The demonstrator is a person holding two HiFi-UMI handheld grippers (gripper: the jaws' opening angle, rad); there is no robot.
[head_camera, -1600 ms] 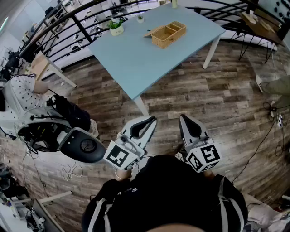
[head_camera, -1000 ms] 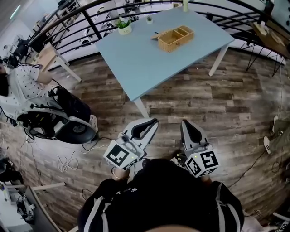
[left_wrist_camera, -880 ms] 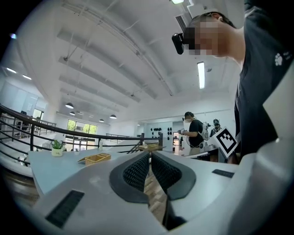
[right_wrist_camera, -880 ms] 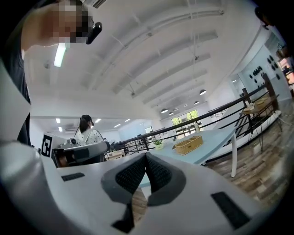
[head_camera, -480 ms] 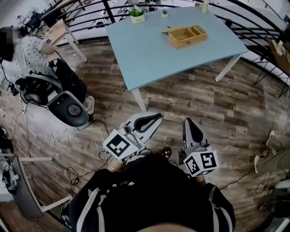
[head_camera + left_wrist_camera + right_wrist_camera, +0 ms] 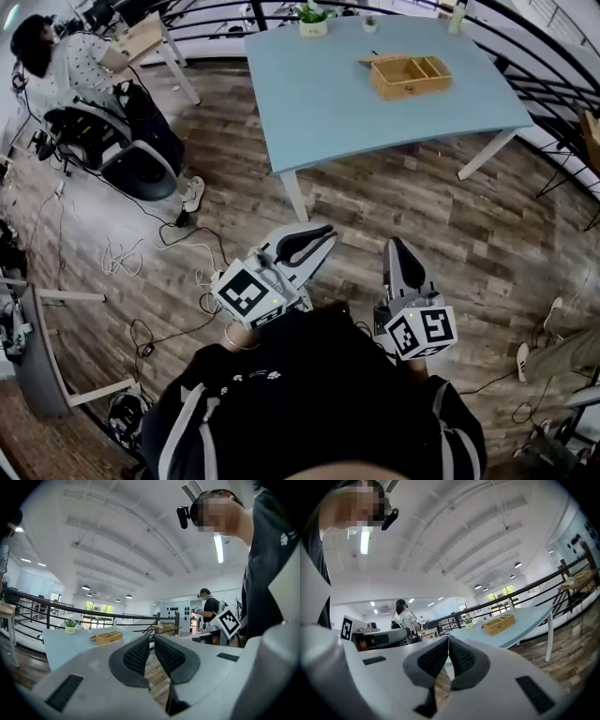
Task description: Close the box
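Observation:
The wooden box (image 6: 411, 75) stands open on the far right part of the light blue table (image 6: 319, 103), with its lid tipped up at its left end. My left gripper (image 6: 317, 234) and right gripper (image 6: 395, 246) are held close to my body, over the wood floor and well short of the table. Both are shut with nothing between the pads. The box (image 6: 107, 637) shows small and distant beyond the left gripper (image 6: 151, 638) in the left gripper view. From the right gripper (image 6: 448, 640), the box (image 6: 499, 624) also lies far ahead.
A potted plant (image 6: 313, 16) and a bottle (image 6: 457, 17) stand at the table's far edge. A seated person (image 6: 56, 52) and a black chair (image 6: 131, 159) are at the far left, with cables (image 6: 122, 253) on the floor. Black railings (image 6: 525, 592) run behind the table.
In the head view the table and box have slid to the right and the seated person has come into view at top left. Both grippers stay shut and empty, low in front of me.

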